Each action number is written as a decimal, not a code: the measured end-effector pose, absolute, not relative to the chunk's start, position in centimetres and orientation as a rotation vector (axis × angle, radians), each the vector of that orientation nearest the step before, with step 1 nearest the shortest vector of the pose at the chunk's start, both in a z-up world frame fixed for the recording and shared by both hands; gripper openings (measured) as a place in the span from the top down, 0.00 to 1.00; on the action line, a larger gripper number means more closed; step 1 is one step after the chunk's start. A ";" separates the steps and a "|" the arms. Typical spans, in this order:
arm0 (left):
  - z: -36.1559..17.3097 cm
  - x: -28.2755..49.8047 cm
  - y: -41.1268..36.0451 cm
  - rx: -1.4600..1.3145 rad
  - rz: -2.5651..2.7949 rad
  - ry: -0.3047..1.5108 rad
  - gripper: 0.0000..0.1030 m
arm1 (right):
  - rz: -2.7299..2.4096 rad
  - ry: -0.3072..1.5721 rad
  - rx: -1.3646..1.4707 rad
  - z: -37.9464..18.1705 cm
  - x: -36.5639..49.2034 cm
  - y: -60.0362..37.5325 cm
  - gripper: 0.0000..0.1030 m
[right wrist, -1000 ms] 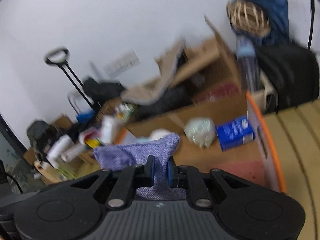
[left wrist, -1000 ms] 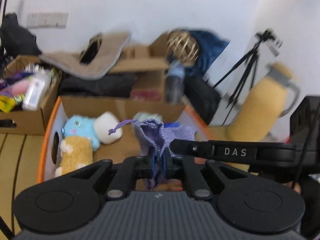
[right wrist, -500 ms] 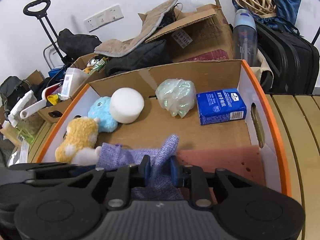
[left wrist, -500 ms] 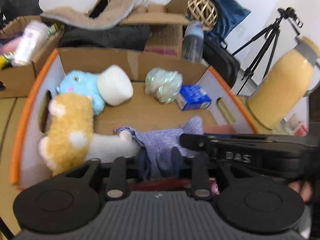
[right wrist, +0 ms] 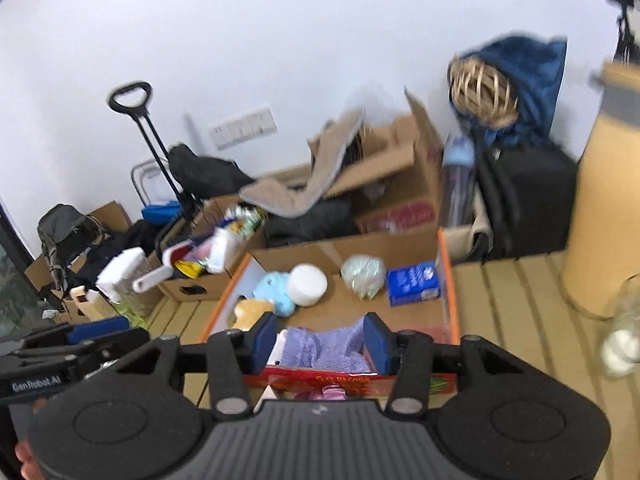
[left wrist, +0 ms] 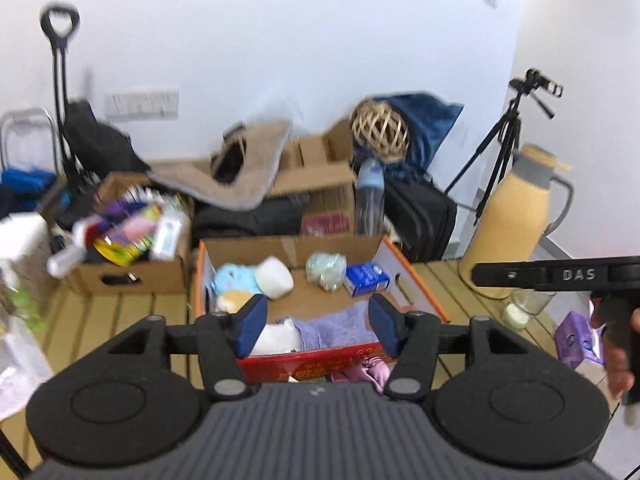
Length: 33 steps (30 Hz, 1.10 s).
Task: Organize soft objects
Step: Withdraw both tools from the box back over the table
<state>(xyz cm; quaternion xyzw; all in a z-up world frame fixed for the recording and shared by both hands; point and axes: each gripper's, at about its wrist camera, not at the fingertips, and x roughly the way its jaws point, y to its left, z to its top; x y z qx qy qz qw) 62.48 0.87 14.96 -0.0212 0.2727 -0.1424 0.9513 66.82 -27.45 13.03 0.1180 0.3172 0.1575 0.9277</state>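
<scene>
The purple cloth pouch (left wrist: pixel 334 326) (right wrist: pixel 324 346) lies inside the orange-rimmed cardboard box (left wrist: pixel 416 280) (right wrist: pixel 446 276), at its near end. My left gripper (left wrist: pixel 318 322) hangs above and short of the box, jaws opening, nothing between the pads. My right gripper (right wrist: pixel 320 338) is likewise raised, jaws opening and empty. Also in the box are a blue plush (left wrist: pixel 234 278), a yellow plush (right wrist: pixel 250 310), a white round sponge (right wrist: pixel 307 284), a pale green bundle (right wrist: pixel 363 274) and a blue tissue pack (right wrist: pixel 414 282). A pink soft item (left wrist: pixel 366 372) lies in front of the box.
A tan thermos jug (left wrist: pixel 512 224) stands right of the box, with a glass jar (left wrist: pixel 524 306) and a purple bag (left wrist: pixel 574 338) near it. Another cardboard box of bottles (left wrist: pixel 132 256) sits to the left. Cartons, bags, a tripod (left wrist: pixel 508 140) and a trolley (left wrist: pixel 60 92) crowd the wall.
Both grippers carried the purple pouch down into the box, let go of it and pulled up and back. Their jaws went from shut on the cloth to open.
</scene>
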 end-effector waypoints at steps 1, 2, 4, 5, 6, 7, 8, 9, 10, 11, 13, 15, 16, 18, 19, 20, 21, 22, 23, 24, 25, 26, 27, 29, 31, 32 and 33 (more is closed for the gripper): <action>15.4 61.3 0.8 -0.033 -0.287 0.540 0.43 | 0.321 0.645 0.240 13.5 65.9 -27.8 0.52; 15.7 60.3 0.7 -0.026 -0.283 0.529 0.42 | 0.319 0.638 0.240 14.0 64.7 -28.2 0.52; 16.0 58.0 0.6 -0.019 -0.278 0.515 0.41 | 0.312 0.621 0.237 14.5 62.6 -28.6 0.51; 15.8 56.8 0.6 -0.015 -0.272 0.504 0.39 | 0.309 0.603 0.231 14.6 61.2 -28.9 0.51; 15.5 55.3 0.6 0.002 -0.257 0.483 0.34 | 0.307 0.586 0.224 14.6 59.7 -29.1 0.50; 15.0 53.7 0.5 0.028 -0.237 0.456 0.32 | 0.306 0.569 0.211 14.4 58.1 -29.2 0.47; 14.4 52.0 0.5 0.053 -0.217 0.426 0.29 | 0.306 0.550 0.193 14.1 56.5 -29.2 0.45; 13.5 49.7 0.5 0.077 -0.202 0.394 0.29 | 0.306 0.524 0.167 13.6 54.5 -29.2 0.44; 12.6 47.7 0.6 0.085 -0.198 0.366 0.28 | 0.305 0.504 0.143 12.9 52.4 -29.2 0.42; 11.6 45.4 0.8 0.088 -0.201 0.338 0.24 | 0.302 0.483 0.122 12.0 50.2 -29.2 0.40; 9.2 41.2 1.2 0.067 -0.212 0.306 0.20 | 0.296 0.431 0.098 10.2 45.8 -29.1 0.35; 6.5 36.6 1.7 0.046 -0.210 0.305 0.20 | 0.294 0.396 0.090 7.7 40.8 -28.9 0.32; 5.6 34.7 2.0 0.037 -0.205 0.297 0.19 | 0.298 0.384 0.093 6.6 38.7 -28.9 0.29; 3.7 30.4 2.7 0.021 -0.179 0.282 0.08 | 0.291 0.381 0.104 4.2 34.3 -28.6 0.22; 3.1 28.9 3.2 0.018 -0.174 0.277 0.03 | 0.284 0.387 0.110 3.3 32.8 -28.5 0.16; 2.6 27.7 3.6 0.030 -0.175 0.274 0.01 | 0.280 0.403 0.104 2.3 31.1 -28.2 0.14; 2.2 26.5 3.8 0.045 -0.161 0.269 0.01 | 0.281 0.405 0.109 1.6 29.9 -28.0 0.14; 2.1 25.9 4.0 0.050 -0.152 0.269 0.01 | 0.295 0.410 0.128 1.0 29.1 -27.8 0.14; 2.2 25.8 4.1 0.051 -0.150 0.272 0.01 | 0.316 0.428 0.135 0.7 28.8 -27.5 0.14; 2.4 25.7 4.3 0.048 -0.141 0.269 0.01 | 0.329 0.438 0.124 0.5 28.6 -27.1 0.14; 2.7 25.8 4.4 0.043 -0.124 0.260 0.01 | 0.329 0.439 0.097 0.5 28.5 -26.5 0.14; 2.9 25.9 4.6 0.036 -0.108 0.250 0.01 | 0.317 0.428 0.076 0.6 28.4 -26.1 0.14; 3.1 26.0 4.6 0.030 -0.096 0.240 0.01 | 0.307 0.421 0.068 0.7 28.3 -25.8 0.14; 3.2 26.4 4.8 0.028 -0.094 0.239 0.01 | 0.312 0.418 0.077 0.6 28.5 -25.6 0.14; 2.9 26.9 4.7 0.038 -0.092 0.248 0.00 | 0.308 0.424 0.081 0.4 28.7 -25.3 0.14; 2.7 27.2 4.8 0.038 -0.081 0.257 0.00 | 0.303 0.424 0.082 0.2 28.8 -25.2 0.14; 2.5 27.5 4.8 0.035 -0.079 0.265 0.00 | 0.300 0.427 0.082 0.0 29.0 -25.2 0.14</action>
